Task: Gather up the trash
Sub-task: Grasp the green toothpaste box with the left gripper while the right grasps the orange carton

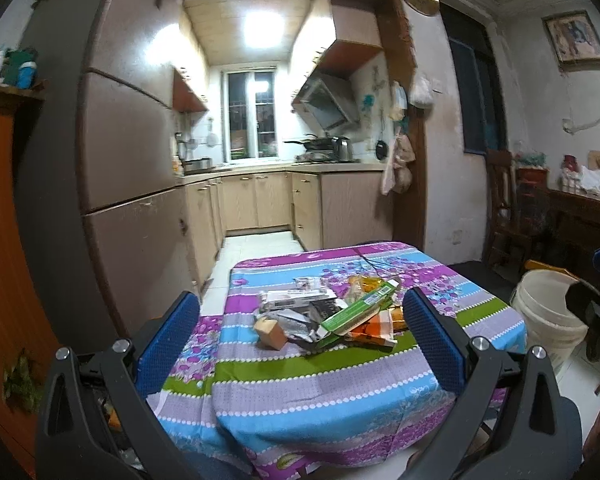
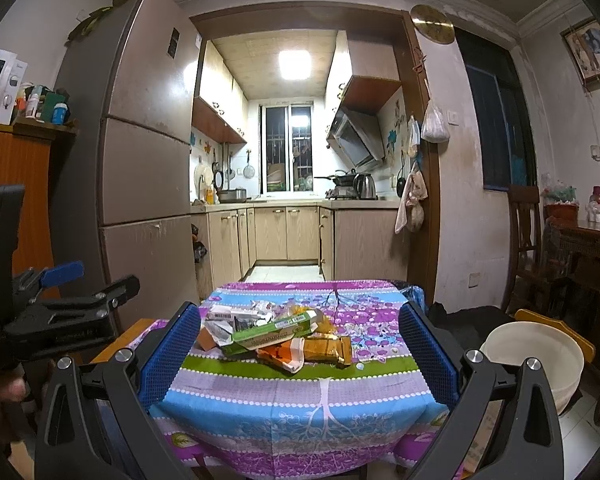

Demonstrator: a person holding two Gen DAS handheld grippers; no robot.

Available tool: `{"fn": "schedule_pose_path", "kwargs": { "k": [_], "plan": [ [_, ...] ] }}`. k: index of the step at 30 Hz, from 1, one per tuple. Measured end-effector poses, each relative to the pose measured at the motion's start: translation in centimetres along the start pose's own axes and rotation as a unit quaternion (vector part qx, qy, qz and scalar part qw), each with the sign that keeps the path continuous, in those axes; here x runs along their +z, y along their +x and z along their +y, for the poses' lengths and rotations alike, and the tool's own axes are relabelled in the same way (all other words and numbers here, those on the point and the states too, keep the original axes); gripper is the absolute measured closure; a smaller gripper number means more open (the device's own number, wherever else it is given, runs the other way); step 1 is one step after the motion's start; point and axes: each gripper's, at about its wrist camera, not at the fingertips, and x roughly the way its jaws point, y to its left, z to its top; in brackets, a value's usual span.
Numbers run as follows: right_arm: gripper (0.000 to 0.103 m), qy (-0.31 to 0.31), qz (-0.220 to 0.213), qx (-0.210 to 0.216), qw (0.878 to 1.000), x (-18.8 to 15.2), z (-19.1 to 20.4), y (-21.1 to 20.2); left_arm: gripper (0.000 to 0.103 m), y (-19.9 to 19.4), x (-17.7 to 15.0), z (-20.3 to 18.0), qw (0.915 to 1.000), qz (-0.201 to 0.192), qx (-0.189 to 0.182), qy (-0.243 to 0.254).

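Left gripper [image 1: 300, 344] gapes above striped tablecloth [image 1: 320, 392], kitchen [image 1: 256, 128] beyond.

The near half of the bench [image 2: 300, 384] is left bare, so the trash pile [image 2: 276, 332] can be approached from the front unhindered. Its far side is open as well. A white bucket [image 2: 540, 360] stands just beside the bench's right edge, and a fridge [image 2: 140, 160] flanks the left.

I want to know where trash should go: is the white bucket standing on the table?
No, the white bucket stands beside the table, off its right edge.
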Motion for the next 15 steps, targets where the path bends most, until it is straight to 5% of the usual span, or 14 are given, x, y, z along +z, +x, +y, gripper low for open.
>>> {"fn": "schedule_pose_path", "kwargs": {
  "k": [4, 9, 14, 15],
  "plan": [
    [0.004, 0.006, 0.031, -0.008, 0.999, -1.6, -2.1, 1.5, 0.005, 5.4, -0.6, -1.1, 0.9921, 0.049, -0.083, 0.081],
    [0.004, 0.046, 0.100, -0.008, 0.994, -4.6, -6.3, 5.9, 0.005, 15.4, -2.8, -3.8, 0.9583, 0.140, -0.179, 0.174],
    [0.004, 0.072, 0.151, -0.002, 0.986, -6.8, -8.6, 9.7, 0.006, 24.3, -2.7, -3.3, 0.9545, 0.183, -0.175, 0.157],
    [0.004, 0.074, 0.159, 0.001, 0.984, -7.2, -8.8, 10.5, 0.014, 25.3, -2.6, -3.5, 0.9526, 0.190, -0.178, 0.158]
  ]
}}
